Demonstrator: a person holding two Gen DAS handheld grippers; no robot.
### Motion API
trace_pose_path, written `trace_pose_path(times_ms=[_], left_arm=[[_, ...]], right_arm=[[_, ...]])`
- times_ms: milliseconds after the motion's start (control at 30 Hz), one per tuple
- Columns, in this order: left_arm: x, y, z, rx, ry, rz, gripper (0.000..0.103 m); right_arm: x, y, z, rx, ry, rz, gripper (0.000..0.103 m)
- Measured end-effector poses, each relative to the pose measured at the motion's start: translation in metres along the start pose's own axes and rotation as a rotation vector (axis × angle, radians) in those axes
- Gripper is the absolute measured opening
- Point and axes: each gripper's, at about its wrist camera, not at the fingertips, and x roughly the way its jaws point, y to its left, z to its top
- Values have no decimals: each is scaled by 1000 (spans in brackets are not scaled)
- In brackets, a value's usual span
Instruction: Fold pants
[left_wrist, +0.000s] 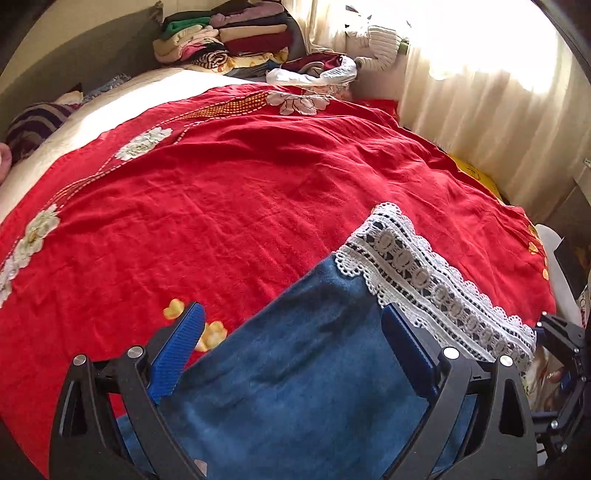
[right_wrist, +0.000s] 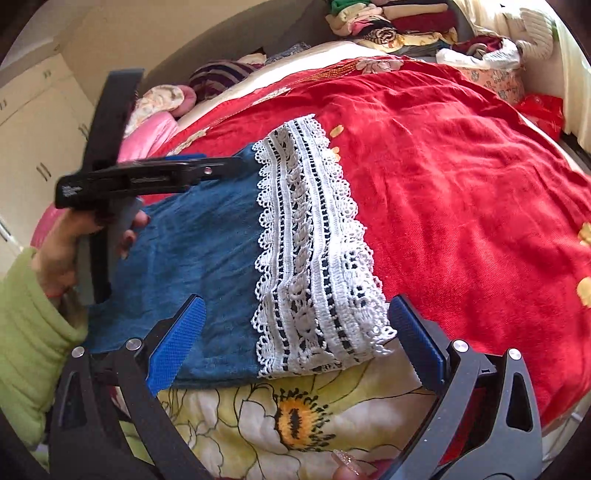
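The blue pants (left_wrist: 295, 369) with a white lace cuff (left_wrist: 417, 277) lie flat on the red bedspread (left_wrist: 221, 203) at the near edge of the bed. My left gripper (left_wrist: 291, 332) is open, its blue pads spread wide on either side of the blue cloth, holding nothing. In the right wrist view the pants (right_wrist: 207, 251) and lace cuff (right_wrist: 310, 251) lie just ahead of my right gripper (right_wrist: 295, 325), which is open and empty over the near hem. The left gripper (right_wrist: 147, 177) shows there from the side, above the far part of the blue cloth.
A pile of folded clothes (left_wrist: 221, 37) sits at the far end of the bed by the curtain (left_wrist: 498, 110). A flowered quilt (right_wrist: 295, 413) lies under the near edge. Pillows and pink bedding (right_wrist: 159, 122) lie to the left. Cupboards (right_wrist: 33, 110) stand beyond.
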Motion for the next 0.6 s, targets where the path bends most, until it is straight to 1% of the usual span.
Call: trace_pose_path(times_ms=[67, 100, 133, 167, 200, 267, 300, 333, 367, 400, 433, 467, 533, 600], left_arm=[[8, 3, 0, -5, 9, -14, 94], [13, 5, 0, -16, 19, -33, 91], [17, 5, -1, -26, 29, -58, 78], [20, 6, -2, -41, 41, -91, 74], [22, 6, -4, -48, 44, -105, 69], [23, 5, -7, -63, 37, -126, 61], [22, 6, -7, -75, 35, -135, 55], [22, 6, -8, -91, 35, -142, 49], [21, 6, -9, -95, 31, -142, 46], [20, 4, -9, -93, 27, -141, 40], [18, 3, -9, -85, 21, -134, 33], [15, 2, -9, -83, 11, -130, 30], [9, 3, -11, -95, -13, -139, 17], [3, 8, -12, -124, -41, -176, 10]], right_arm=[[2, -1, -1, 21, -5, 4, 94], [3, -2, -1, 30, -8, 6, 94], [3, -1, 0, 38, -11, 8, 94], [3, -2, 0, 52, -16, 14, 95], [4, -1, 1, 60, -19, 22, 94], [5, -1, 3, 67, -22, 36, 84], [6, -1, 3, 65, -22, 30, 80], [7, -1, 4, 62, -23, 26, 67], [9, -2, 5, 60, -21, 30, 52], [9, -3, 5, 60, -19, 39, 44], [10, -4, 6, 59, -15, 60, 30], [11, -3, 6, 53, -7, 87, 24], [8, 5, 7, 22, -10, 115, 21], [4, 15, 9, -18, -32, 139, 20]])
